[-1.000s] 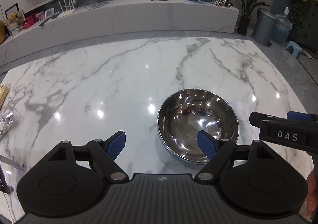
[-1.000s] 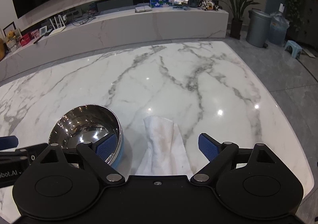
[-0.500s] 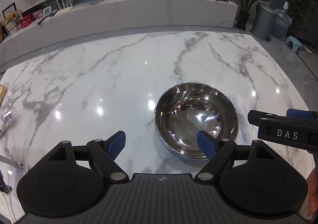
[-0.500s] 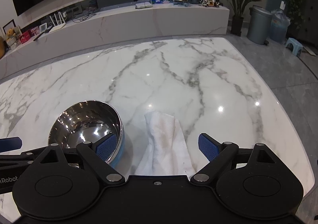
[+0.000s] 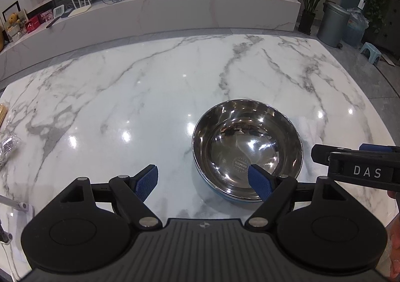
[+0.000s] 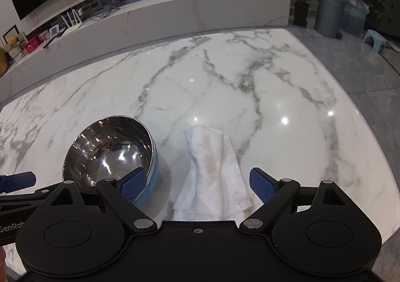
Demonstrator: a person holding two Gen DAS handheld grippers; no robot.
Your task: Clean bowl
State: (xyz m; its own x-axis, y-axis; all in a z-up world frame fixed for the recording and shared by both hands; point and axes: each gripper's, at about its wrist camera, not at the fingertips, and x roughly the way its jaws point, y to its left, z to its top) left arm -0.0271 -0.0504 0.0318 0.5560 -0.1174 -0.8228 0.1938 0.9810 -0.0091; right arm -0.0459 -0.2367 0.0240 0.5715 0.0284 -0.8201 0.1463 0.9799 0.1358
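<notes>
Almost nothing has moved since the earlier frames: bowl and cloth lie where they lay, only the views tipped a little, so both sit slightly higher in each pic. Both grippers hover above the table's near edge, pointing down and fwd. L gripper (image 5: pixel 206 180) has its jaws wide apart and holds nothing; its right pad shows in front of the bowl's near rim, but I cannot tell if it touches, prob. it is only above it. R gripper (image 6: pixel 197 184) is also wide open and empty, and the near end of the cloth (image 6: pixel 212 169) lies just between its two pads, below them, not pinched. The bowl (image 5: pixel 247 149), steel inside with a blue outer wall, stands upright on the table (image 5: pixel 150 86) toward the near right part, well away from the far edge. The cloth is white, folded, with faint brownish marks, and lies just beside the bowl on its right; whether the two touch I cannot tell. Its long axis runs from the near edge toward the far edge, i.e. along the R gripper's pointing line, so the pads stand across its narrow width. Judgement: the R hand is the nearer one for the cloth, it needs mainly to go down and close; the L hand is nearer to the bowl and could steady its rim. Wiping is not begun yet, as I read it.
</notes>
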